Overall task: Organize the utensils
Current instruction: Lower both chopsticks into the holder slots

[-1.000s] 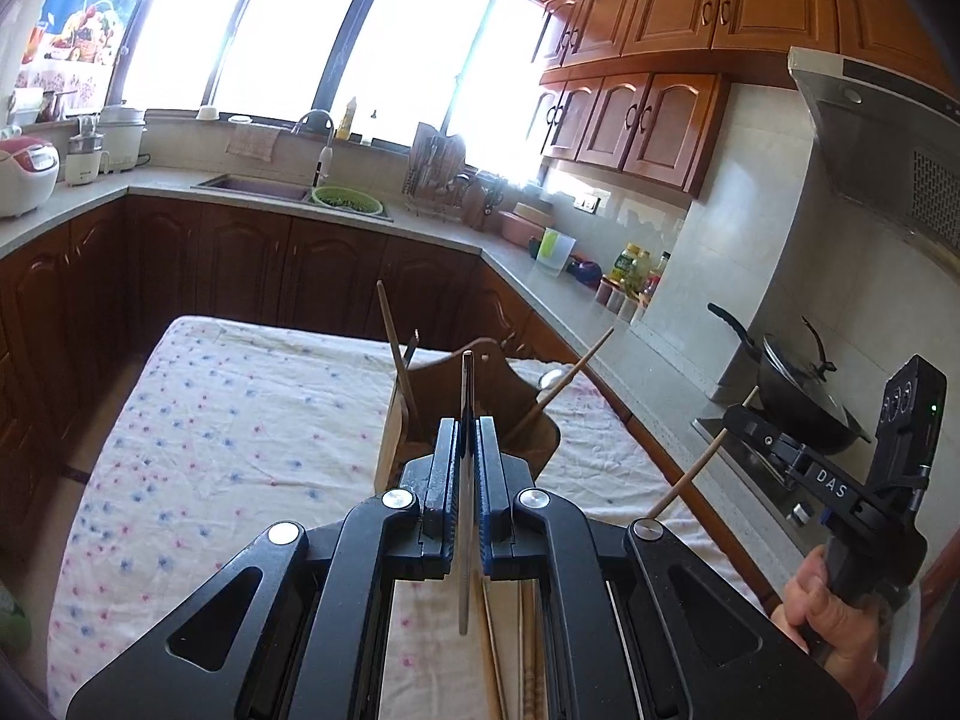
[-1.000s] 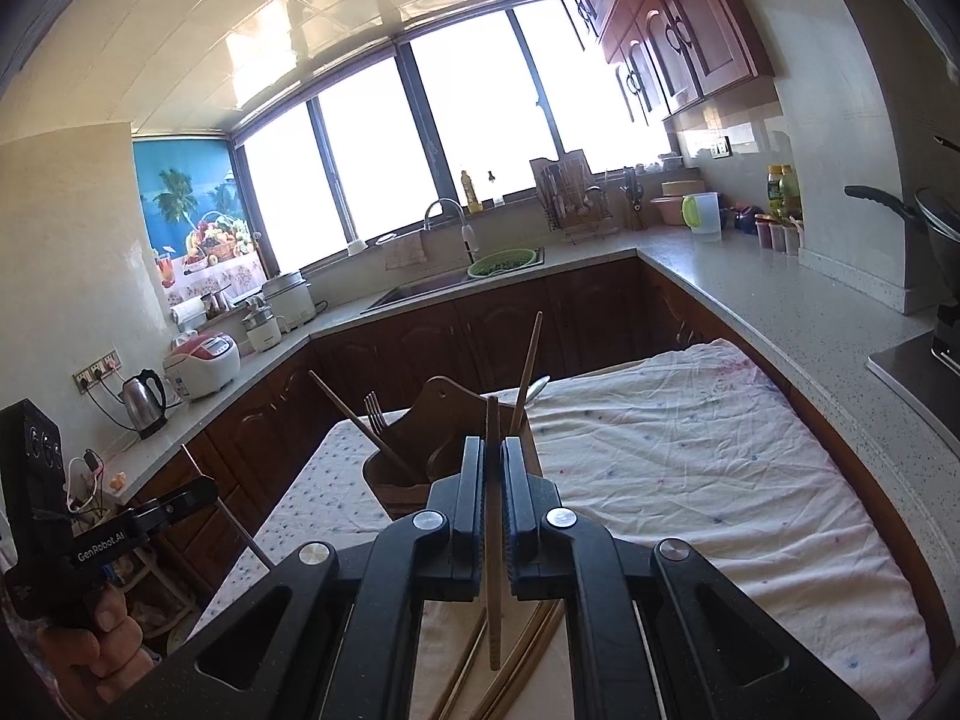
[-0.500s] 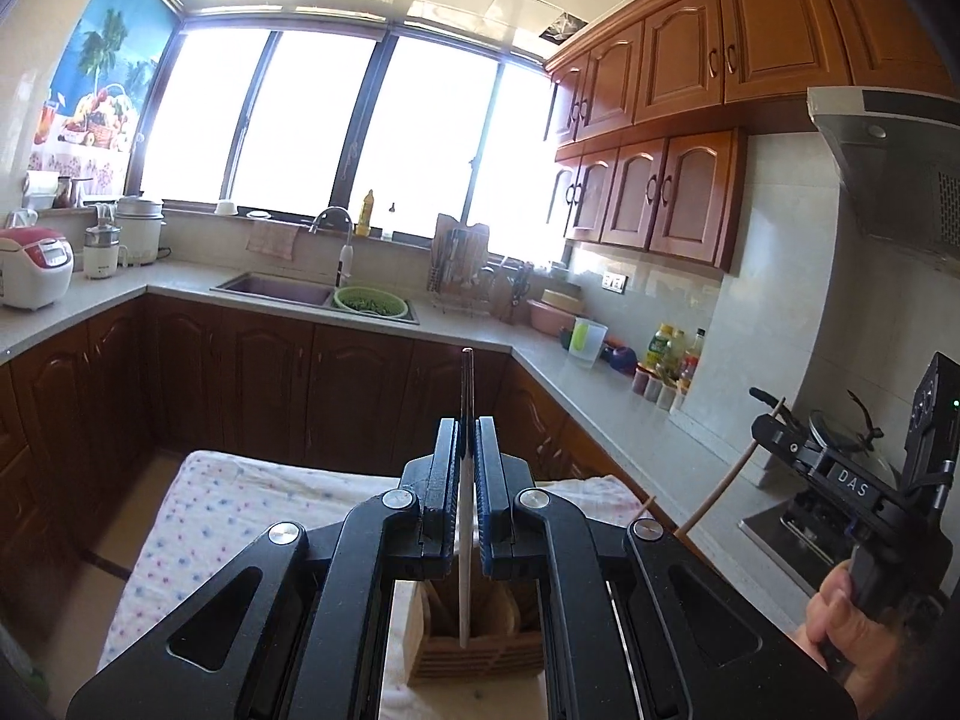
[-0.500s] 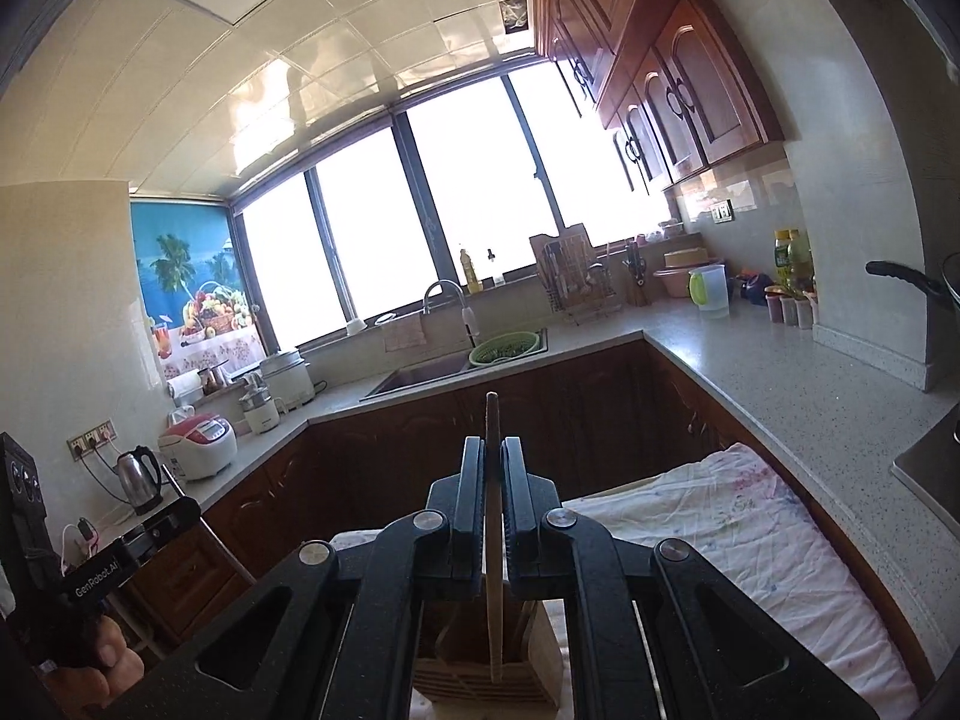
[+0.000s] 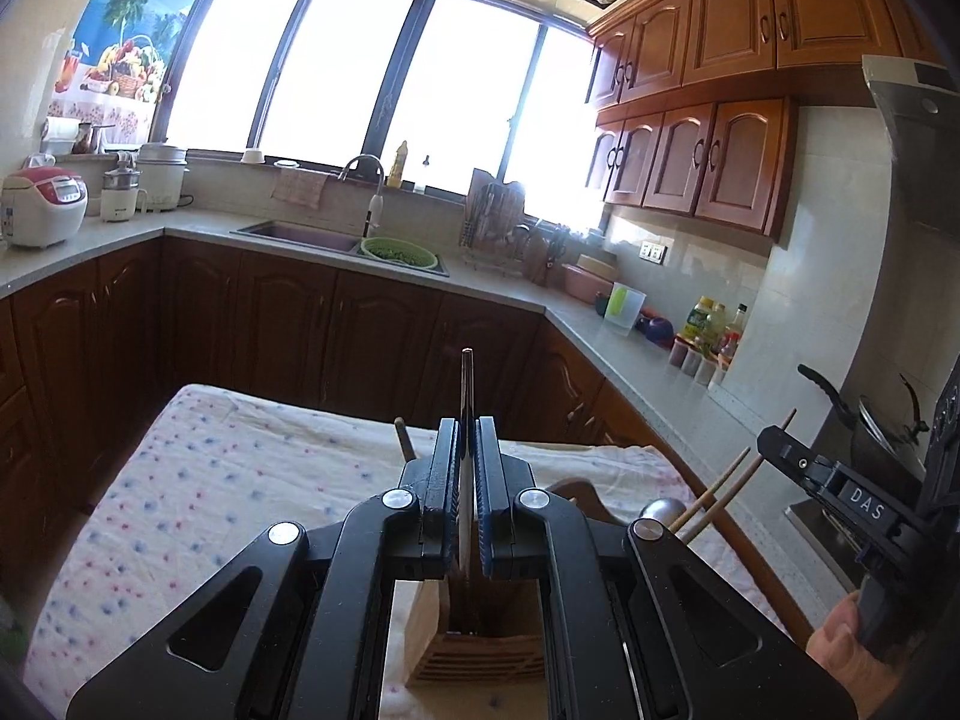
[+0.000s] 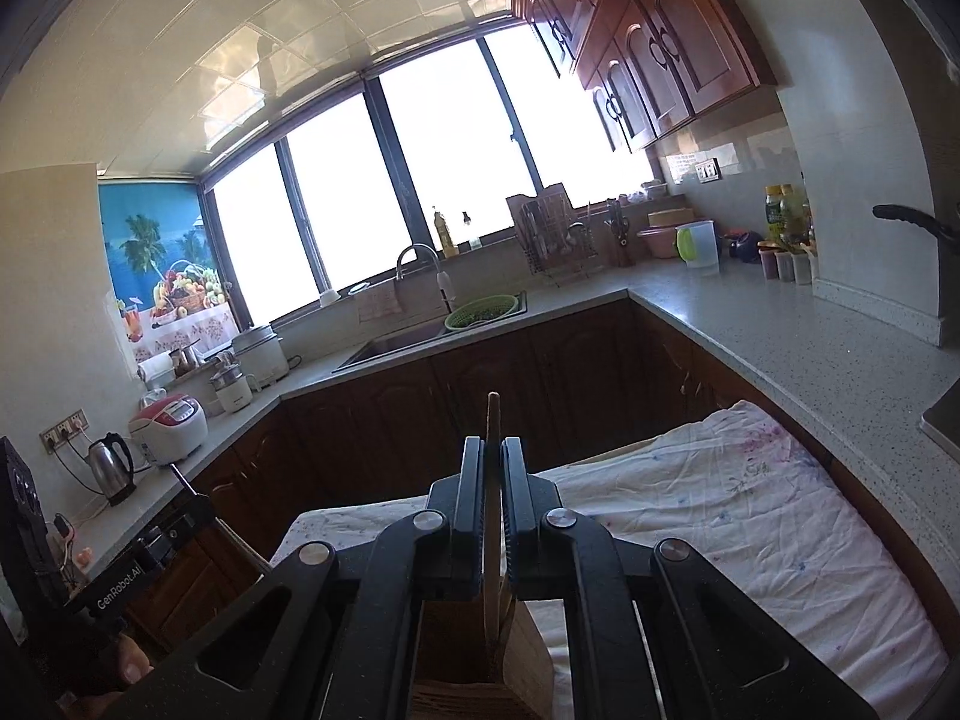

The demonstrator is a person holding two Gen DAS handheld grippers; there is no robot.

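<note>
Wooden utensil holder [image 5: 480,642] stood on cloth-covered table [image 5: 240,480], directly below both grippers. Counter [image 5: 510,294] ran behind & along right of table. Sink [image 5: 300,234] sat in counter under window [image 5: 336,72]; rice cooker [image 5: 45,204] far left.

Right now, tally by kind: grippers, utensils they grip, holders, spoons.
Grippers: 2, left gripper and right gripper, both shut.
Gripped utensils: 2, slim utensil on the left, wooden stick on the right.
Holders: 1, wooden holder.
Spoons: 1, spoon.
Total: 6.
</note>
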